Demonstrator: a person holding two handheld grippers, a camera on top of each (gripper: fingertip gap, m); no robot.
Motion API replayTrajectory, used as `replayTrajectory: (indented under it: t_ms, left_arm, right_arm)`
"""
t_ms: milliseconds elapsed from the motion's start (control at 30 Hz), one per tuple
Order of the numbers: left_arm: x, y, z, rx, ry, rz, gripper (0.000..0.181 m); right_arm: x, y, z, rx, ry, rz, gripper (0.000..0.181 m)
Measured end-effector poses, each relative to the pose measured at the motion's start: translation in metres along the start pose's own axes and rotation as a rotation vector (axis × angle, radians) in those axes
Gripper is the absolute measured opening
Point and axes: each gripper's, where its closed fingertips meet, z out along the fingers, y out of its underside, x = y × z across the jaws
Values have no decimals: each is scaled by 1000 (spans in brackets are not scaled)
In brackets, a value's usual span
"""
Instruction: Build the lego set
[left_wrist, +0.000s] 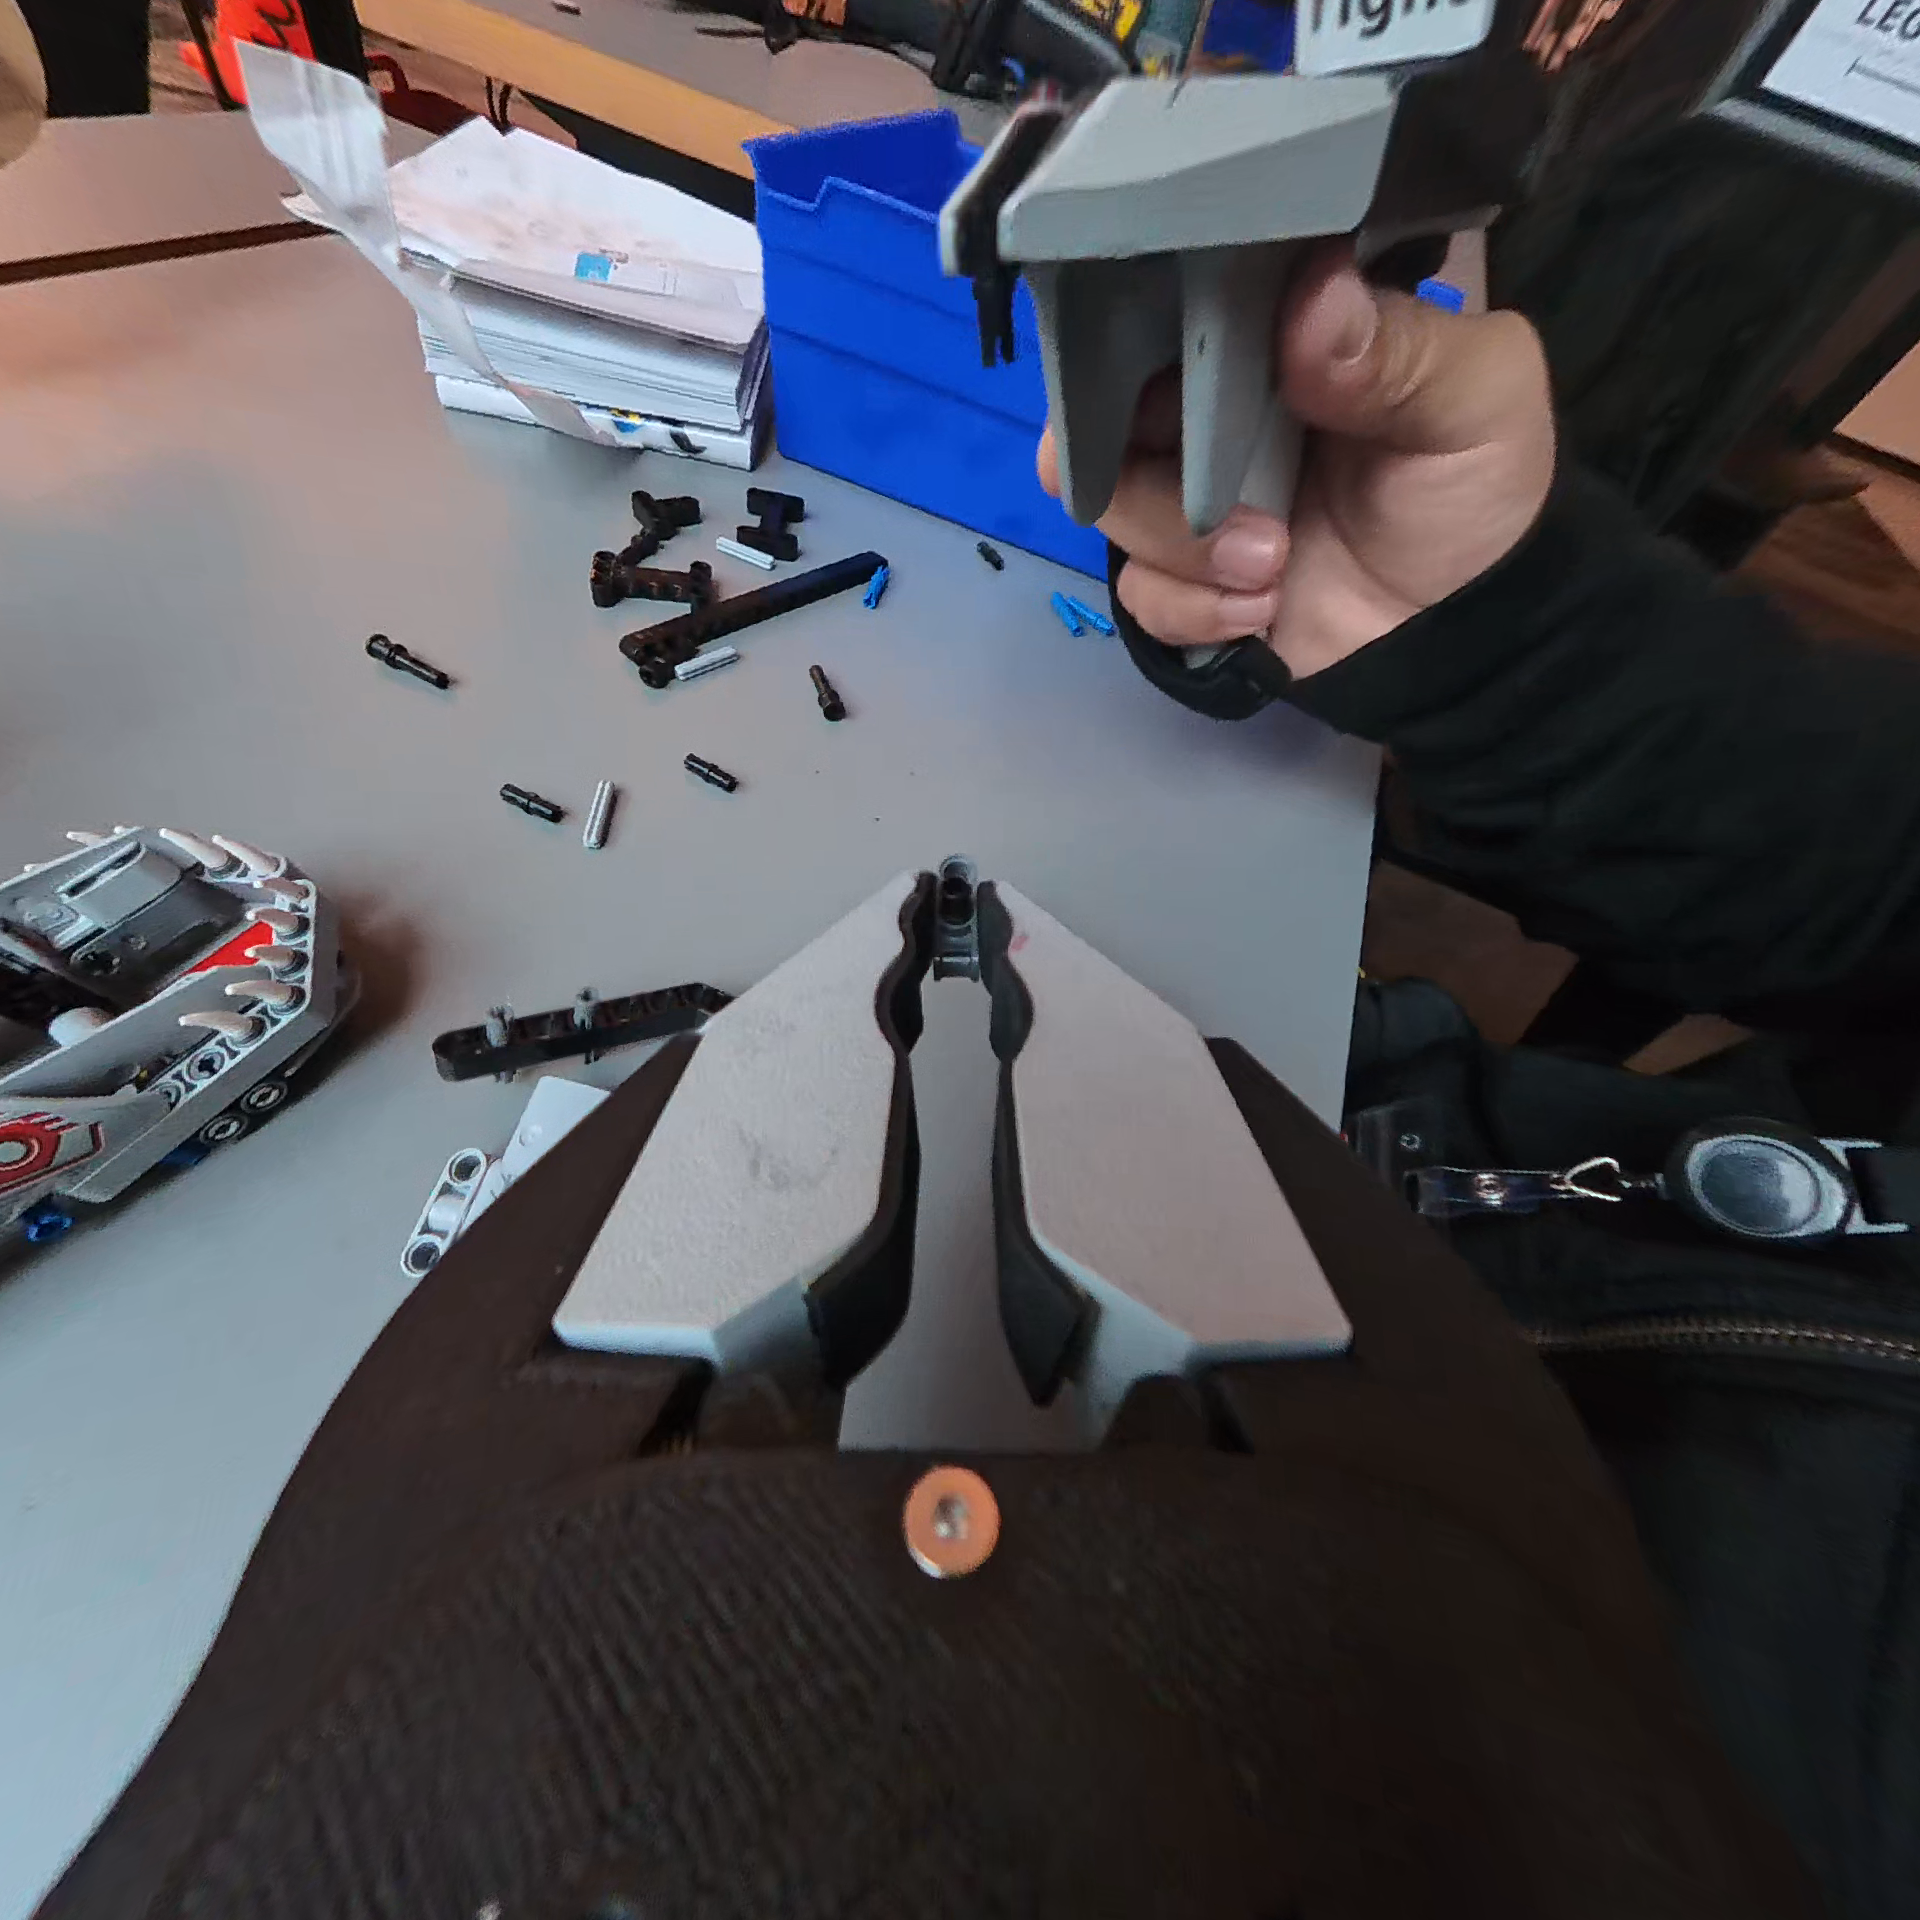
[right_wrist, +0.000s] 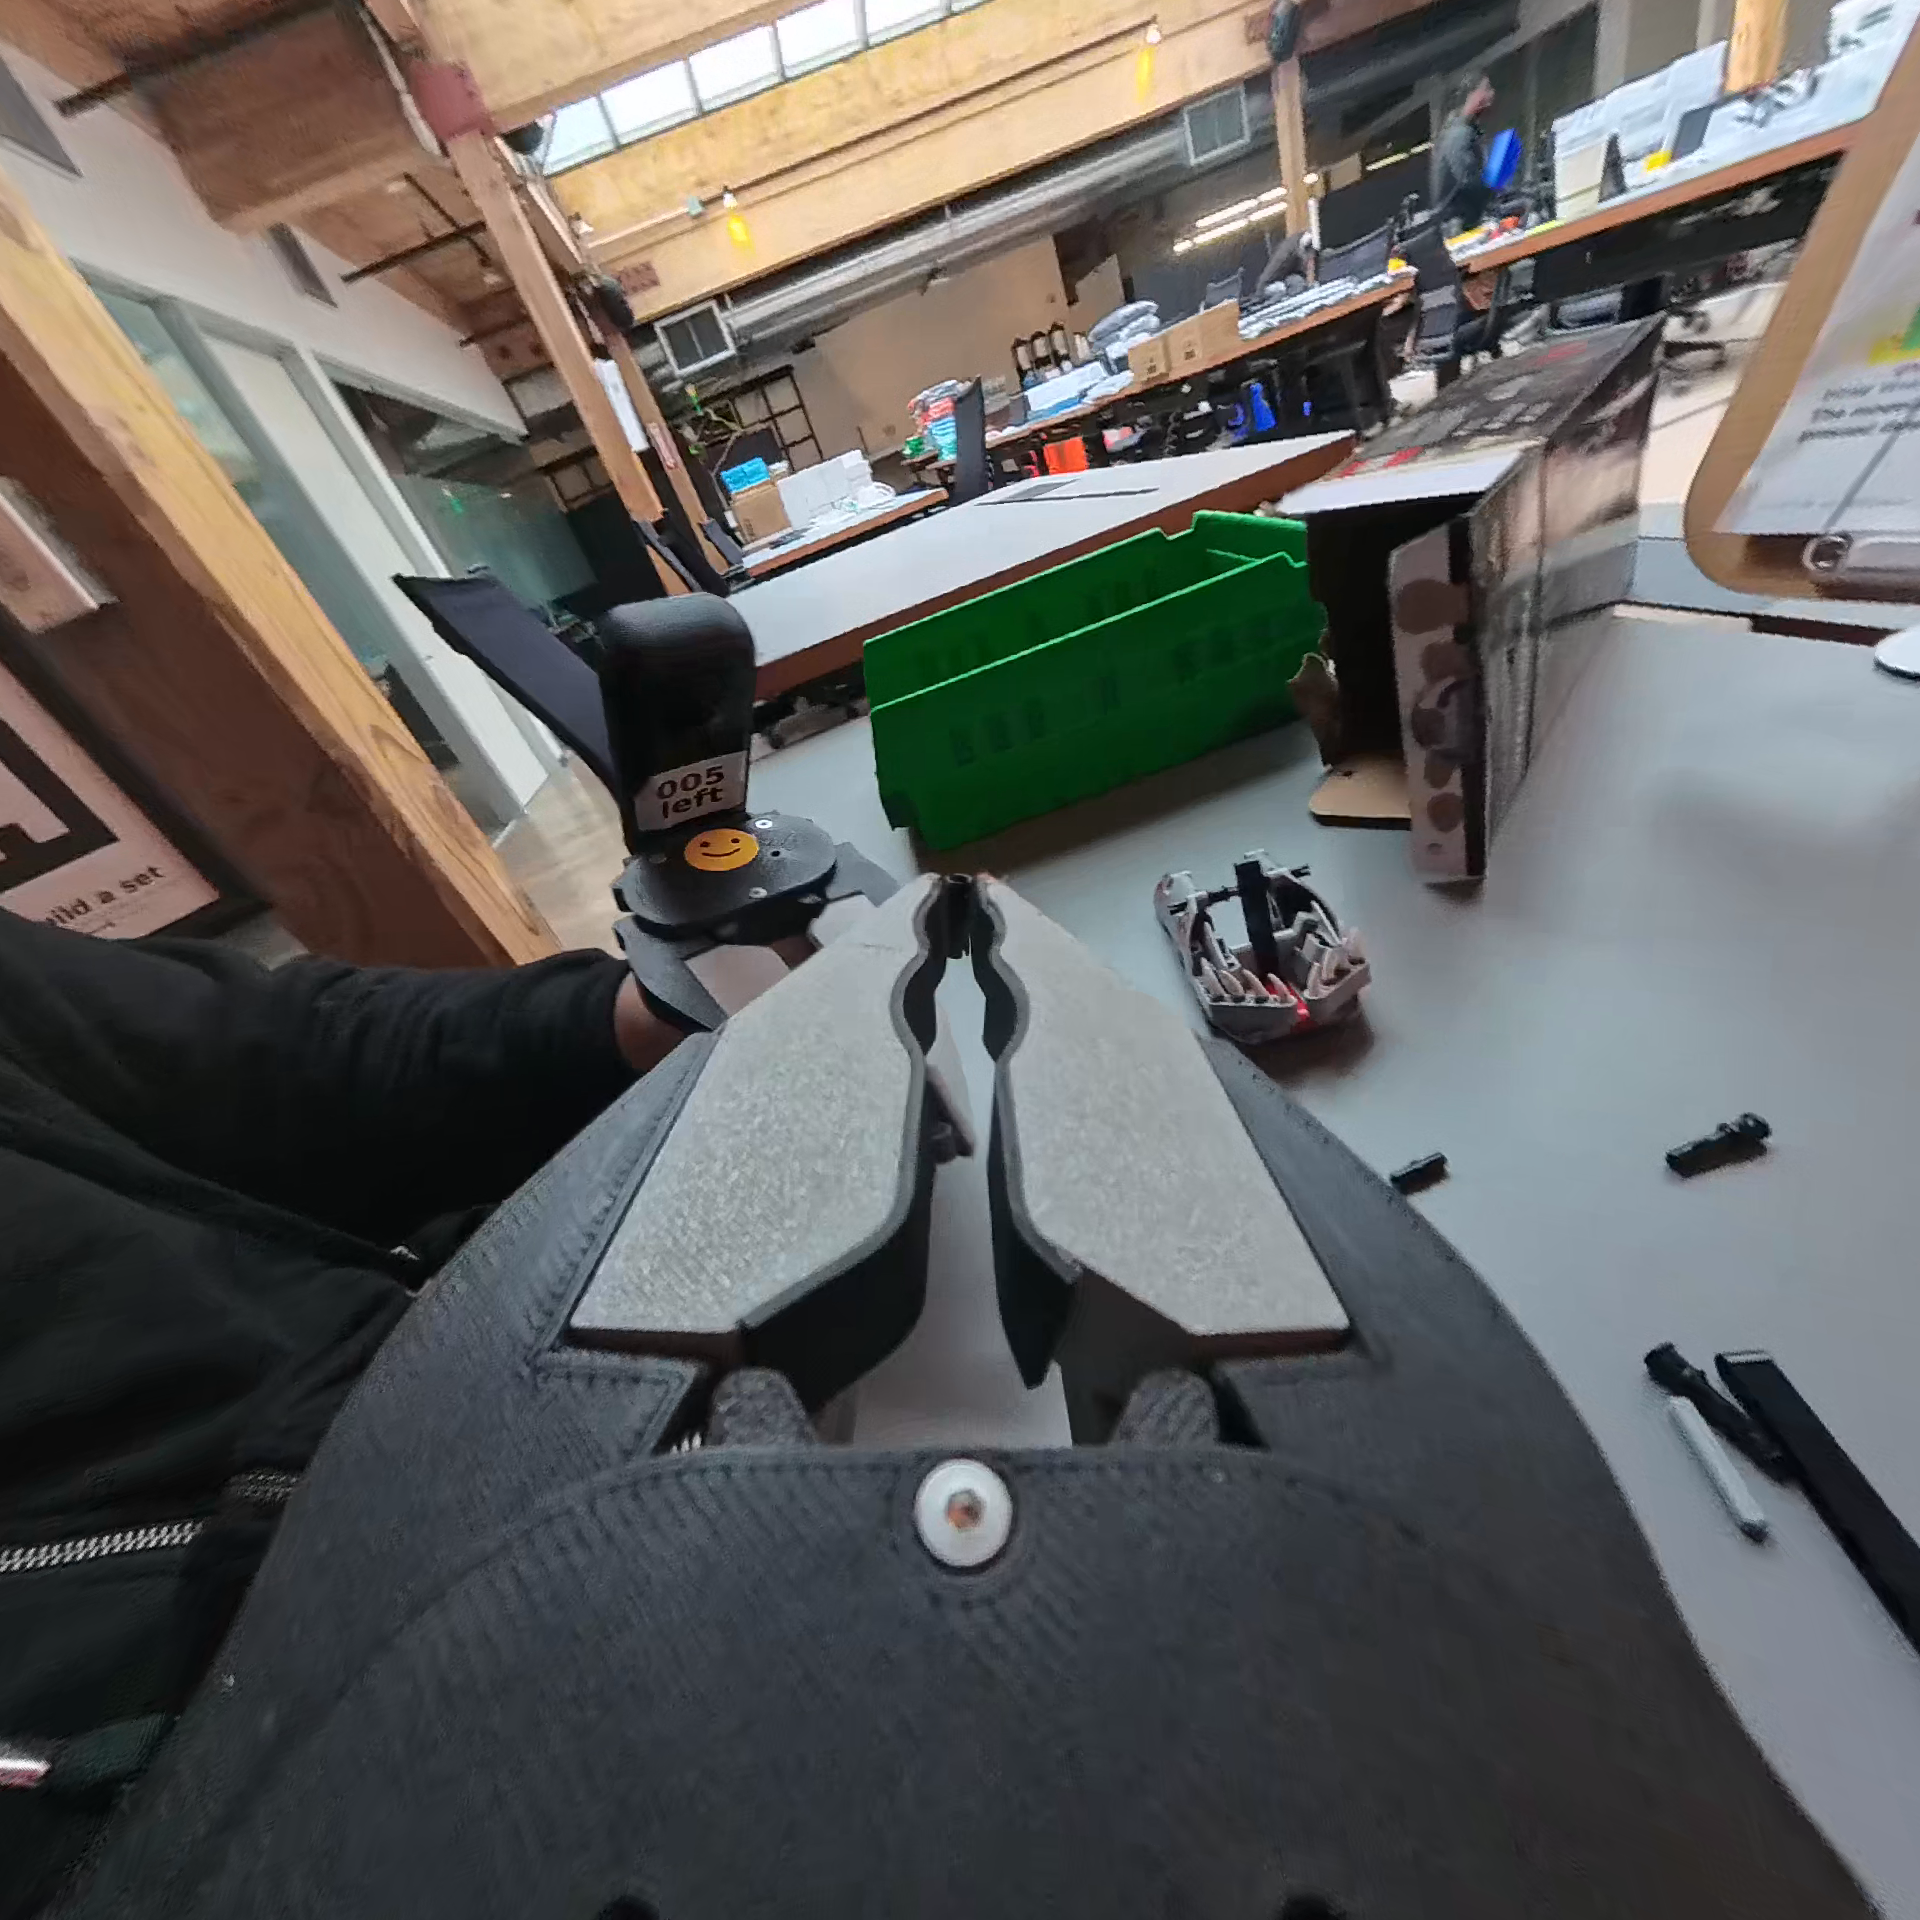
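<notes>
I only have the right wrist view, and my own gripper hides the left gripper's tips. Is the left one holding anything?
Observer: Yes, the left gripper is shut on a small grey connector.
Operator: Any blue pins around?
Observer: A few blue pins lie on the table beside the blue bin.
Operator: And a long beam?
Observer: A black beam carrying two grey pins lies on the table just left of that gripper.
</notes>
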Motion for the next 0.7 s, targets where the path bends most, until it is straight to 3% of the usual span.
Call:
replayTrajectory:
  t_ms: [167,400,533,700]
  left_arm:
    - [-4,-7,-6,58,35,-69,5]
    - [-8,-9,-8,74,33,-101,6]
    - [-7,-7,-7,60,26,-91,5]
    - [-6,-6,-6,49,27,-80,5]
  right_arm:
    - [22,12,-2,-50,83,30,0]
    - [73,65,-11,-320,318,10,1]
    - [85,79,-14,-364,350,48,6]
    - [102,112,-25,-557,422,81,10]
